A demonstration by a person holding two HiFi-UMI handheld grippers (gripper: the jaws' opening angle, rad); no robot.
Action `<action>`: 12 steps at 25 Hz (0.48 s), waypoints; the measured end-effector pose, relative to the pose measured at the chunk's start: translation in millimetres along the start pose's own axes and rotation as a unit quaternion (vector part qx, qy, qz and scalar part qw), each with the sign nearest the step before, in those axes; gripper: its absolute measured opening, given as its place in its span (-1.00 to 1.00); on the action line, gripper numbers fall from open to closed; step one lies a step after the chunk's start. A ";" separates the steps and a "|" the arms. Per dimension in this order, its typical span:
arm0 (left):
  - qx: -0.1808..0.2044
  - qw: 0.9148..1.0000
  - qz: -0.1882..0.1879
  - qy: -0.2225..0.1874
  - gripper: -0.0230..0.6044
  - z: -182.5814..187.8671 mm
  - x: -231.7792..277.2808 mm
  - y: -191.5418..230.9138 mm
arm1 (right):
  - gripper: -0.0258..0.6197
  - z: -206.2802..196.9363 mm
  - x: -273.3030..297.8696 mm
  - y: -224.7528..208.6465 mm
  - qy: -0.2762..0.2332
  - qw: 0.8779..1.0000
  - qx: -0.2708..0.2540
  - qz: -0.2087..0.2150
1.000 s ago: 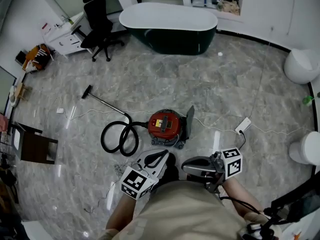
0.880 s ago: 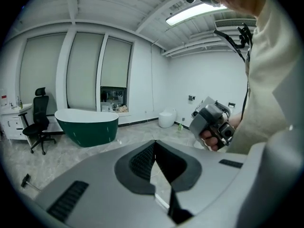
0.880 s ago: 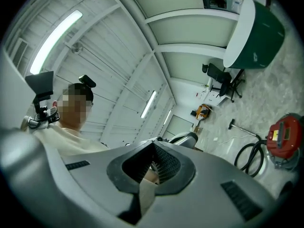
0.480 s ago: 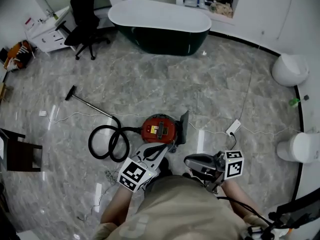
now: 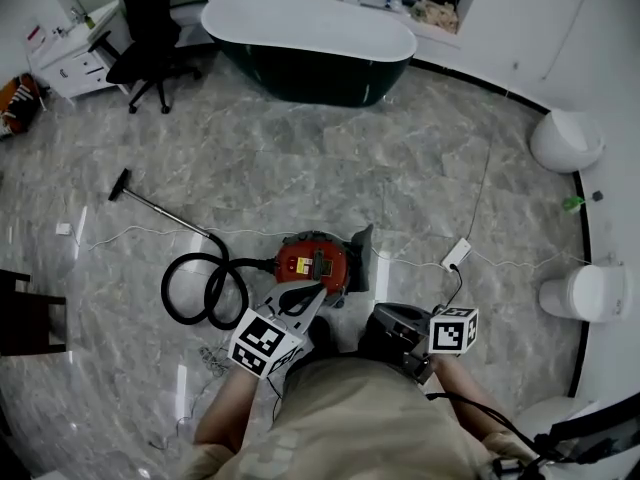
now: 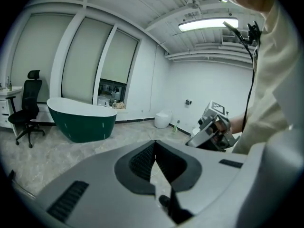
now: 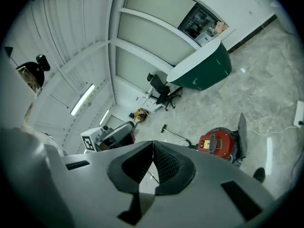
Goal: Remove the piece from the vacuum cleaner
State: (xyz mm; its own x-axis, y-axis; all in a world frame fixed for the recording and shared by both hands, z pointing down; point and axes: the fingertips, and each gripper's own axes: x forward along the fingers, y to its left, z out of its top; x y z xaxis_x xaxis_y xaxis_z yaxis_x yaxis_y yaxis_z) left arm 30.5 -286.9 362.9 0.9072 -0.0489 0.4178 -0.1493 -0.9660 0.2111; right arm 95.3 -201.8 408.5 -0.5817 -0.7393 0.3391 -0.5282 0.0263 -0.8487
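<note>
The red vacuum cleaner point(image 5: 312, 261) sits on the marble floor, with a dark grey flap point(image 5: 362, 246) standing upright at its right side. Its black hose point(image 5: 200, 288) coils to the left and runs on to the wand and floor head point(image 5: 122, 184). My left gripper point(image 5: 316, 291) is shut and empty, its tips just short of the cleaner's near edge. My right gripper point(image 5: 384, 320) is shut and empty too, lower right of the cleaner and apart from it. The right gripper view shows the cleaner point(image 7: 219, 144) beyond its closed jaws.
A dark green bathtub point(image 5: 310, 43) stands at the back, with an office chair point(image 5: 148, 23) to its left. A power strip point(image 5: 458, 253) and its white cable lie right of the cleaner. A toilet point(image 5: 572, 293) and a white bin point(image 5: 565, 138) stand along the right wall.
The person has stepped closer to the cleaner. Both grippers have moved forward towards it, and the right one has dropped and tipped flatter. Both jaws stay shut.
</note>
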 end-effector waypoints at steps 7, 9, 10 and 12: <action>-0.007 1.000 0.011 0.016 -0.91 8.6 35.5 17.0 | -0.91 18.6 23.5 -81.2 0.069 0.994 -0.041 -0.072; -0.003 1.000 0.023 0.020 -0.91 17.0 46.9 21.1 | -0.91 22.0 31.0 -94.6 0.094 0.993 -0.045 -0.062; -0.006 0.999 0.028 0.021 -0.91 19.3 51.9 22.8 | -0.91 22.2 34.7 -104.3 0.111 0.991 -0.048 -0.062; -0.025 0.999 0.035 0.027 -0.91 17.4 63.4 29.8 | -0.91 26.6 46.4 -130.3 0.142 0.985 -0.060 -0.076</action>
State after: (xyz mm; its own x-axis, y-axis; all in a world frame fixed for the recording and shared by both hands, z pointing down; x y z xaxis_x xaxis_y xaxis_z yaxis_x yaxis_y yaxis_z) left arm 90.4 -323.1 380.3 0.8718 -0.1003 0.4795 -0.2316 -0.9469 0.2232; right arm 153.6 -257.4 524.1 -0.6302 -0.5234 0.5735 -0.6823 0.0209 -0.7308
